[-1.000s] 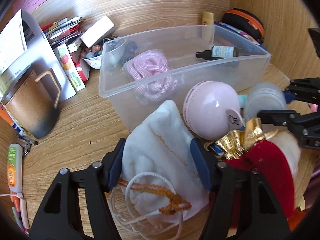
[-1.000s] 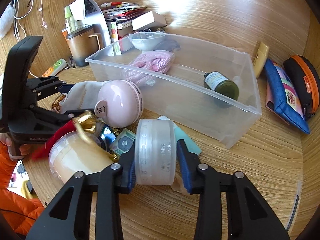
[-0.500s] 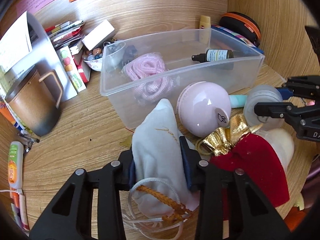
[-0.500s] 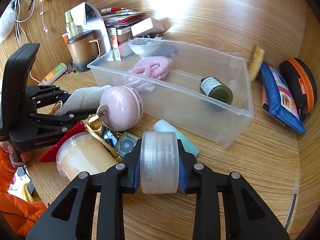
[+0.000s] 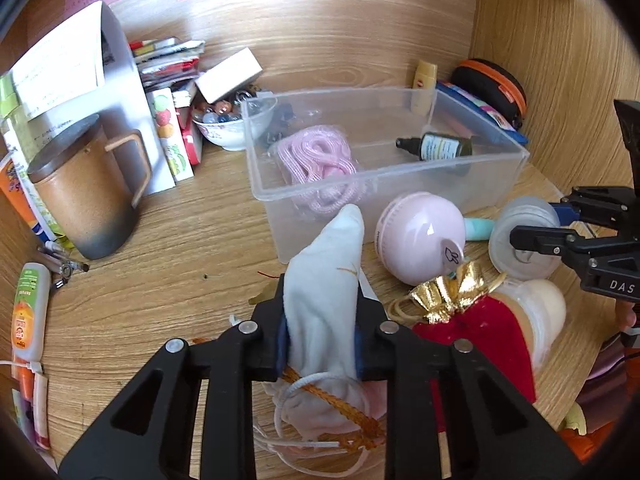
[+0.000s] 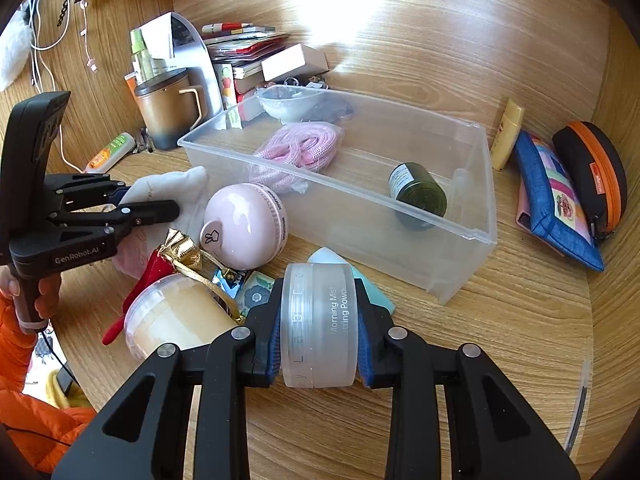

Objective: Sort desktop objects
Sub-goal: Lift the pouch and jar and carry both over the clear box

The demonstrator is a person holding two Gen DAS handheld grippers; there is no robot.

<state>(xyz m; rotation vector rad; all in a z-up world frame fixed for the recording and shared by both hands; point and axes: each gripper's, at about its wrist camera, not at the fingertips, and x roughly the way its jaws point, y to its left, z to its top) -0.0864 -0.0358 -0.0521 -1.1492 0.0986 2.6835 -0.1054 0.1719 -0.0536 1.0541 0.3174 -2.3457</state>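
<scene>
My left tongs are clenched on the white drawstring pouch, which stands up between the blue pads with its tip leaning toward the clear plastic bin; its cords and an orange braided string trail out below the jaws. My right tongs are clamped on the frosted round jar, gripped across its flat faces so the lettered rim faces my camera, and I see it held over the wooden tabletop just in front of the bin's near corner. In the bin lie a coil of pink rope and a dark green bottle on its side. Between my two tools, on the tabletop, sits the pink round case close against the bin wall, with a red velvet pouch tied in gold draped over a cream-coloured tub beside it. A teal item peeks out behind the jar; I cannot tell what it is. A brown mug stands well to the left.
</scene>
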